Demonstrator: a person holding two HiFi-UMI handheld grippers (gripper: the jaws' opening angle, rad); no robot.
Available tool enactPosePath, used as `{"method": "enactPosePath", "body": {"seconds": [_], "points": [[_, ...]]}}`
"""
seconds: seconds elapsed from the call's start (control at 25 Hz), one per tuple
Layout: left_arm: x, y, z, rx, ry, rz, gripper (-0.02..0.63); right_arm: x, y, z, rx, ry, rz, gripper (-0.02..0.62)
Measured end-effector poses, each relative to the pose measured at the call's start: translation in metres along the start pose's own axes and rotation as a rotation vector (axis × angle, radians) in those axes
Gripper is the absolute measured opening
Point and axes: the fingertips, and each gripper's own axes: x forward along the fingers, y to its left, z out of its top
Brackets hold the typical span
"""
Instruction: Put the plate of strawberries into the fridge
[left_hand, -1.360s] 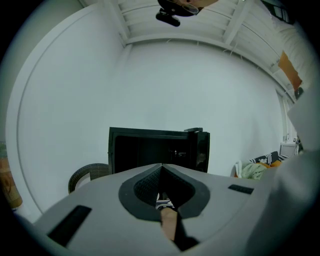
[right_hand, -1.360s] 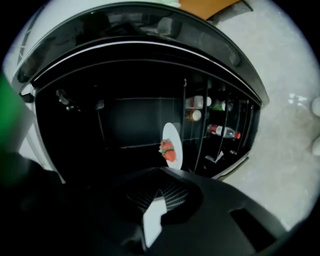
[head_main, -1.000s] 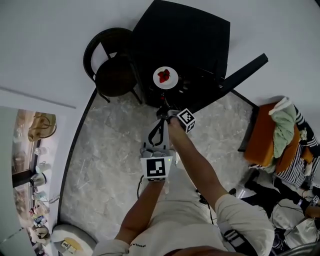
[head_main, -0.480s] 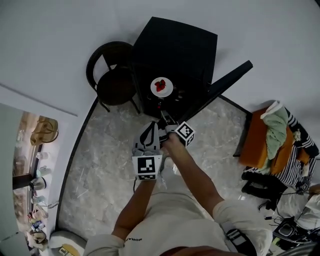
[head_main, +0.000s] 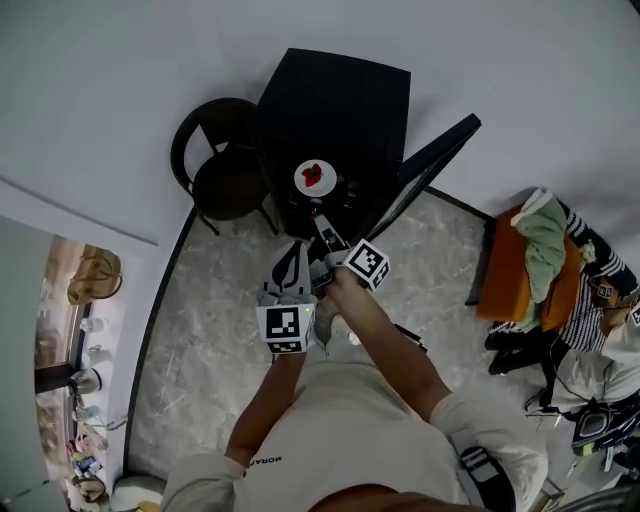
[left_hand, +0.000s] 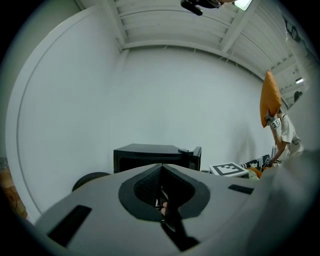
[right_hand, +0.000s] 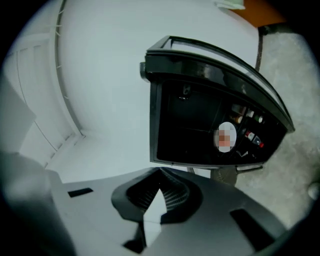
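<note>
Both of your grippers have lifted and drawn back from the fridge (head_main: 345, 100) since a second ago, and the whole scene sits smaller and further below you in the head view, as if you are straightening up. The plate of strawberries (head_main: 314, 177) has not shifted from its place at the fridge opening.

Your left gripper (head_main: 297, 250) has its jaws together with nothing between them, pointing roughly level at the fridge. Your right gripper (head_main: 322, 222) is likewise closed and empty, near the open front but apart from it. Neither one touches the plate.

The plate appears to rest on a shelf just inside the fridge, with the red berries piled at its centre. Your main job therefore looks done: the strawberries are in and you have let go.

The fridge door (head_main: 432, 160) stands wide open, swung out to your right over the marble floor (head_main: 220, 330). What probably remains is to shut that door, though the task sentence does not ask for it. A black chair (head_main: 225, 165) stands just beside the fridge on your left, clear of the door's swing.
</note>
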Motion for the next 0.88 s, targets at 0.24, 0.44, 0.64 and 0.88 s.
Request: {"method": "enactPosePath", "body": {"seconds": [0.24,0.44,0.64,0.88], "points": [[-0.004,-0.007,0.021,0.012,-0.033,-0.025,0.000,-0.010,0.035,0.004,-0.022,0.003,0.068,0.012],[-0.003,-0.006,0.031,0.026,-0.055,-0.033,0.000,-0.013,0.066,0.010,-0.102,-0.001,0.131,0.012],[-0.006,-0.013,0.043,0.038,-0.082,-0.052,0.000,-0.024,0.092,0.017,-0.197,-0.011,0.178,0.012],[-0.004,-0.017,0.050,0.052,-0.092,-0.058,0.000,-0.033,0.106,0.016,-0.357,0.018,0.200,0.012]]}}
